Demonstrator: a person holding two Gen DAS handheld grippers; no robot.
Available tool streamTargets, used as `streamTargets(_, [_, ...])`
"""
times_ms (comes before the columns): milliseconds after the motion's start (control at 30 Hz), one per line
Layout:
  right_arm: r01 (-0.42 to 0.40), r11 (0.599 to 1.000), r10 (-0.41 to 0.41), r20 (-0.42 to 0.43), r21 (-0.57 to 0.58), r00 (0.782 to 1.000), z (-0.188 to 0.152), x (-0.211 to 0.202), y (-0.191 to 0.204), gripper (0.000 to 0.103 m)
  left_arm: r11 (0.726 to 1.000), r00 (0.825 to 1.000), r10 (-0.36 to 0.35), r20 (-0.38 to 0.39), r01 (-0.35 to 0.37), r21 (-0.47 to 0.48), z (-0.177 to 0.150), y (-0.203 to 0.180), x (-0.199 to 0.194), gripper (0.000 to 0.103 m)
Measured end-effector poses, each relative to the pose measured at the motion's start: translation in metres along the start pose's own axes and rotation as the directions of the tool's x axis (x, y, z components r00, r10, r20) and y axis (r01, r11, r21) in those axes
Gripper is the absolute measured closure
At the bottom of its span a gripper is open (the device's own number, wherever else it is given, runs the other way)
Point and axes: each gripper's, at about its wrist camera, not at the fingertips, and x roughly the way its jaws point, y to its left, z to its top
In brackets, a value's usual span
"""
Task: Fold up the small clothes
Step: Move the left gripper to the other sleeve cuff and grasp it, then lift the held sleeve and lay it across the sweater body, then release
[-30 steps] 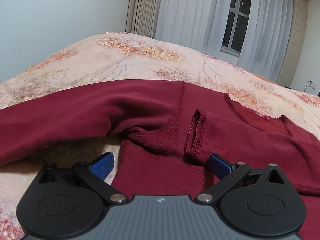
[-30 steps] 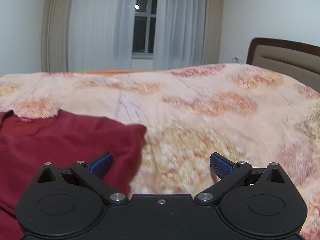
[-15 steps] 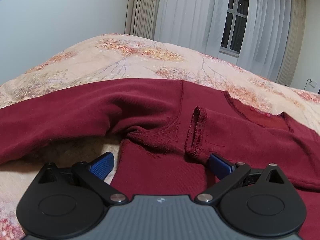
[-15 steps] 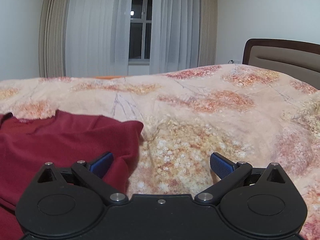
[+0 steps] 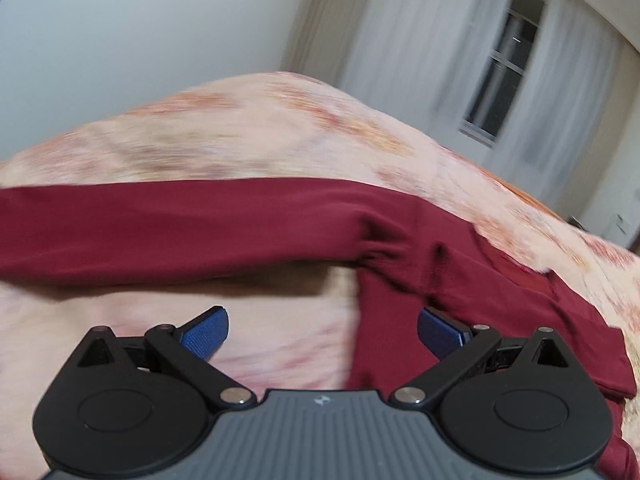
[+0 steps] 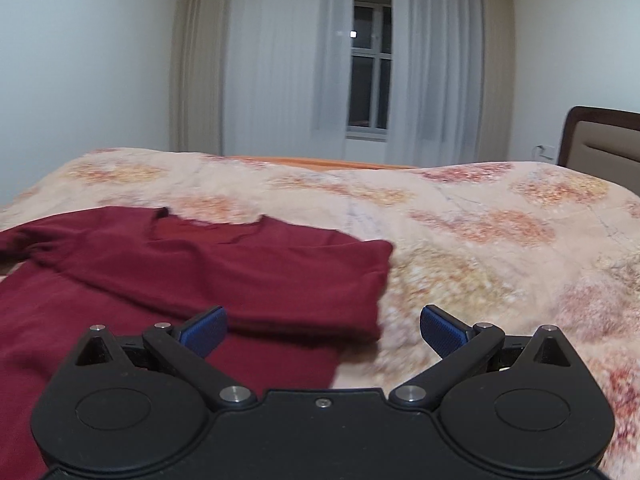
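Black grippers, blue ribbed fingers (image 5: 205, 333), silver screws (image 6: 235, 393), round housings.

Matt maroon knit sweater (image 6: 168, 280) on soft floral cloth bedspread (image 6: 480, 240).

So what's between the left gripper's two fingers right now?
In the left wrist view, the left gripper is open over bare floral bedspread and the maroon sweater's side edge, nothing gripped.

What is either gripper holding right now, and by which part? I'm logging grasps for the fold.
Nothing is held. The left gripper and the right gripper both have their fingers spread apart above the dark red shirt, with no cloth pinched between them.
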Motion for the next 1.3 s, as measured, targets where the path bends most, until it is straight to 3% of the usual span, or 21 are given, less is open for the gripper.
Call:
streamTargets(267, [-0.136, 0.986, 0.14, 0.029, -0.093, 0.99, -0.015, -0.058, 0.054, 0.001, 0.982, 0.991, 0.127, 0.034, -0.12, -0.145, 0.001, 0.091, -0.049, 0.0])
streamTargets(367, [-0.189, 0.977, 0.195, 0.046, -0.102, 0.98, -0.017, -0.071, 0.074, 0.001, 0.961, 0.992, 0.123, 0.035, -0.11, -0.254, -0.001, 0.121, -0.057, 0.0])
streamTargets(433, [-0.222, 0.971, 0.228, 0.061, -0.093, 0.972, -0.021, -0.077, 0.086, 0.001, 0.944, 0.995, 0.08, 0.052, -0.059, -0.323, -0.003, 0.138, -0.061, 0.0])
streamTargets(533, [-0.25, 0.966, 0.255, 0.078, -0.069, 0.964, -0.028, -0.08, 0.098, 0.001, 0.904, 0.995, 0.042, 0.095, 0.003, -0.427, -0.004, 0.149, -0.063, 0.0])
streamTargets(667, [-0.234, 0.971, 0.236, 0.05, -0.058, 0.97, -0.042, -0.073, 0.11, 0.001, 0.823, 0.99, -0.025, 0.136, 0.098, -0.559, -0.007, 0.16, -0.054, 0.0])
streamTargets(900, [-0.242, 0.97, 0.242, 0.005, 0.002, 0.97, -0.059, -0.064, 0.104, 0.001, 0.727, 0.975, 0.087, 0.202, 0.076, -0.682, -0.008, 0.163, -0.042, 0.002])
streamTargets(1000, [-0.25, 0.968, 0.25, 0.01, 0.013, 0.968, -0.061, -0.063, 0.103, 0.001, 0.71, 0.962, 0.149, 0.227, 0.056, -0.702, -0.004, 0.162, -0.034, 0.013])
streamTargets(1067, [-0.252, 0.968, 0.252, 0.012, 0.013, 0.968, -0.063, -0.063, 0.103, 0.001, 0.697, 0.957, 0.174, 0.232, 0.047, -0.716, -0.001, 0.164, -0.028, 0.03])
streamTargets(1200, [-0.256, 0.967, 0.256, 0.014, 0.009, 0.967, -0.065, -0.061, 0.104, 0.001, 0.677, 0.943, 0.237, 0.235, 0.013, -0.736, 0.0, 0.171, -0.017, 0.048])
streamTargets(1267, [-0.258, 0.966, 0.258, 0.016, 0.009, 0.966, -0.066, -0.06, 0.105, 0.001, 0.69, 0.938, 0.261, 0.229, -0.015, -0.724, 0.003, 0.173, -0.011, 0.079])
streamTargets(1300, [-0.26, 0.965, 0.26, 0.019, 0.01, 0.965, -0.066, -0.06, 0.104, 0.001, 0.695, 0.937, 0.267, 0.227, -0.024, -0.719, 0.005, 0.175, -0.009, 0.083])
